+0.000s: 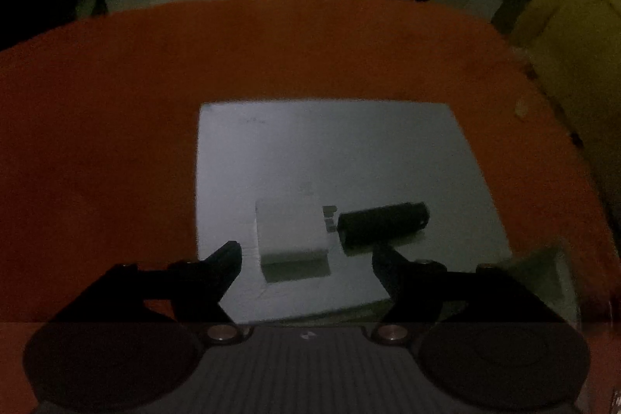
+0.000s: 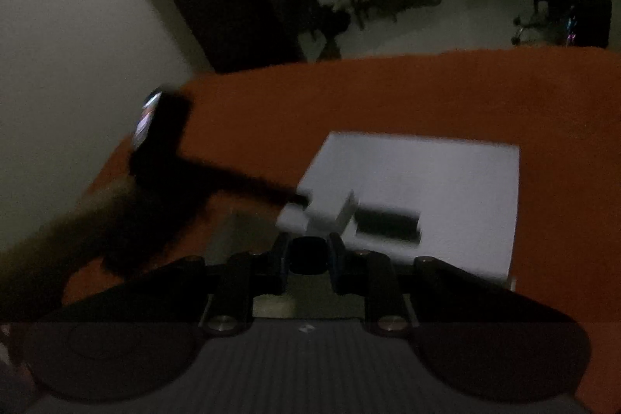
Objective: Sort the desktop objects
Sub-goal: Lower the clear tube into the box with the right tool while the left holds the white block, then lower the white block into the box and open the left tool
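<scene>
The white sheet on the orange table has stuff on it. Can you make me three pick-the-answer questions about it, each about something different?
1. Where is the white charger lying?
A. on the white sheet
B. on the bare orange tablecloth
C. on the floor

2. What colour is the cylinder beside the charger?
A. yellow
B. black
C. white

3. How are the left gripper jaws standing?
A. wide apart
C. pressed together
B. clamped on the cylinder

Answers:
1 A: pale paper shows all around the charger.
2 B: it looks dark against the sheet.
3 A: the charger shows in the gap between the fingers.
</scene>
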{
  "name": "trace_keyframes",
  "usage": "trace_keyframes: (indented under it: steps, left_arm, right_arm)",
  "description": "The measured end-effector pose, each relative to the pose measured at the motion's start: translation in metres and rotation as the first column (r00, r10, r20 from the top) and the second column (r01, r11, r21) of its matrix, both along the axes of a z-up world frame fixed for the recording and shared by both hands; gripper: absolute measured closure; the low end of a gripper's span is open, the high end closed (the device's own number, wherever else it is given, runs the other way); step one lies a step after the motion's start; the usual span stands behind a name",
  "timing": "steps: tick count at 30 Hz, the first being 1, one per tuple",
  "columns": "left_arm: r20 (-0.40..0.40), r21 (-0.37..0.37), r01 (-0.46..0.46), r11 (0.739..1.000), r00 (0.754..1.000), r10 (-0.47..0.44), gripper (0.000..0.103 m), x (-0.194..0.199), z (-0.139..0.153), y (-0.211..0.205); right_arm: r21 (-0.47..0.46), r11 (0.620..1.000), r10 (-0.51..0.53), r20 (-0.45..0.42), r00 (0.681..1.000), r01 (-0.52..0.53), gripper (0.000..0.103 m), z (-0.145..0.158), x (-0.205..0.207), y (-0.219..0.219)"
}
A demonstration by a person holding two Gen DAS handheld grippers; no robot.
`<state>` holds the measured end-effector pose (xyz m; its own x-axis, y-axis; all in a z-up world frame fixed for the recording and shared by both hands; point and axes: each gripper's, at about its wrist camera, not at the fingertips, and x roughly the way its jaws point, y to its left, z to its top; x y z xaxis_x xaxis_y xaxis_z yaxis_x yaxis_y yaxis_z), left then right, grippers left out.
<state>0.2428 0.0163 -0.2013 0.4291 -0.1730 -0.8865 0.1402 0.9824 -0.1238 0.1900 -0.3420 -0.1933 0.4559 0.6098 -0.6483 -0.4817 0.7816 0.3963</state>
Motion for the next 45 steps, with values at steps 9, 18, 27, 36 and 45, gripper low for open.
trace_keyframes:
  steps: [9, 18, 27, 36, 45]
  left_arm:
    - [-0.099, 0.121, -0.029, 0.992, 0.994, 0.041, 0.036, 0.039, -0.048, -0.027]
    - [-0.116, 0.200, -0.018, 0.980, 0.992, 0.042, 0.036, 0.048, -0.056, -0.035]
    - [-0.112, 0.184, -0.014, 0.983, 0.993, 0.036, 0.050, 0.045, -0.066, -0.041]
    - [-0.073, 0.155, -0.015, 0.988, 0.997, 0.026, 0.050, 0.044, -0.068, -0.039]
    - [-0.041, 0.146, -0.024, 0.989, 0.999, 0.031, 0.051, 0.043, -0.064, -0.037]
  right_arm:
    - [-0.034, 0.998, 0.051, -0.163, 0.985, -0.057, 0.081, -0.065, -0.002, 0.022]
    - [-0.139, 0.981, 0.102, -0.229, 0.968, -0.136, 0.081, -0.110, -0.019, 0.035]
    - [-0.166, 0.971, 0.102, -0.358, 0.928, -0.171, 0.077, -0.141, -0.027, 0.035]
    - [-0.111, 0.988, 0.049, -0.410, 0.911, -0.103, 0.056, -0.142, -0.017, 0.018]
    - [-0.110, 0.993, -0.006, -0.406, 0.914, -0.042, 0.051, -0.143, -0.018, 0.006]
